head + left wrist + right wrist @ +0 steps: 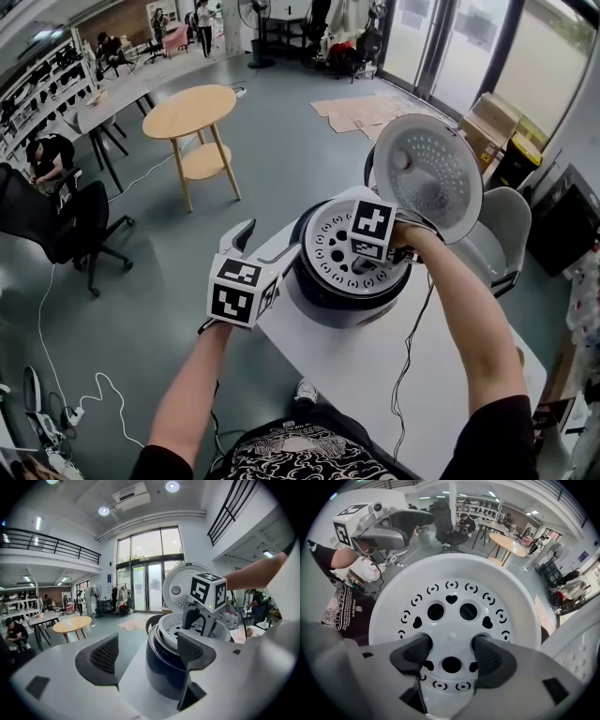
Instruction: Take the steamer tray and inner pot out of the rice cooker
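Note:
The rice cooker point(319, 302) stands on a white table point(375, 384) with its lid point(431, 173) swung up. The white perforated steamer tray point(330, 242) point(450, 581) point(169, 631) sits in its mouth and hides the inner pot. My right gripper point(450, 654) point(372, 265) points straight down into the tray. Its fingertips point(412, 651) reach into two holes, and the pads close on the strip between them. My left gripper point(267, 239) point(150, 651) is open and empty at the cooker's left side, its right jaw close to the dark wall.
The table's edge runs just left of the cooker, with floor below. A black cable point(411, 352) trails across the table under my right arm. A grey chair point(511, 225) stands behind the cooker. A round wooden table point(192, 111) and an office chair point(56, 220) stand farther off.

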{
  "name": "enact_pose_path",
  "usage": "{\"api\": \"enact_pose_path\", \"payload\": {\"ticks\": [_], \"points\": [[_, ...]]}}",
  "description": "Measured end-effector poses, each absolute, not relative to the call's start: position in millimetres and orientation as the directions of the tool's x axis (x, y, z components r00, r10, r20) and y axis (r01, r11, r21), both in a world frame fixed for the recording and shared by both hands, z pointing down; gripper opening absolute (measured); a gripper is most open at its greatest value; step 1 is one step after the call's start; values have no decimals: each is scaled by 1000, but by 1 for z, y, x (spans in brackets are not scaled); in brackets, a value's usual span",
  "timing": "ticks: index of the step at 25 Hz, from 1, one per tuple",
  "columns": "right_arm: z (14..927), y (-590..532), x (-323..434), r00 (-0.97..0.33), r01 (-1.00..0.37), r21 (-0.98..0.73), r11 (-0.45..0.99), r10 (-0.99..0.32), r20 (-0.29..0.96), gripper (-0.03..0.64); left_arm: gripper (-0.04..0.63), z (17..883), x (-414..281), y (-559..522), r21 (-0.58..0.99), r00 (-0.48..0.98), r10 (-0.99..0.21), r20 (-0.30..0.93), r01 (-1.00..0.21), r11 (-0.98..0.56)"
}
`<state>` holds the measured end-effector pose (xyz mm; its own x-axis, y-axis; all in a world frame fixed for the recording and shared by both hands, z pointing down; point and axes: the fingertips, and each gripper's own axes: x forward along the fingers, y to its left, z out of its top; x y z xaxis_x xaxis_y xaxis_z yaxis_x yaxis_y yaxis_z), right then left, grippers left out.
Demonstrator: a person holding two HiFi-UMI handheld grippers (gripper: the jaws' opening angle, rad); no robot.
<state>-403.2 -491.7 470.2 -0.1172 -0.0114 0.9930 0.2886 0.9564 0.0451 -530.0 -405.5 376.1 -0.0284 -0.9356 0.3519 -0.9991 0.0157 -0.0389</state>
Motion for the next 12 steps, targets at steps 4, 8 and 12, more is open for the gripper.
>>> {"api": "enact_pose_path", "payload": {"ticks": [4,8,12], "points": [[437,-484,-398,-153,267,82,960,-42,987,314,383,359,-517,-393,-39,-23,-943,331,-999,11],[414,-465,-389,-170,246,106,963,-65,983,314,383,352,-505,-373,-42,-11,-952,306,-999,-2],[391,-448,-366,-182,204,137,969,-100,978,314,383,341,-489,-354,-40,13,-957,289,-999,-25]]}}
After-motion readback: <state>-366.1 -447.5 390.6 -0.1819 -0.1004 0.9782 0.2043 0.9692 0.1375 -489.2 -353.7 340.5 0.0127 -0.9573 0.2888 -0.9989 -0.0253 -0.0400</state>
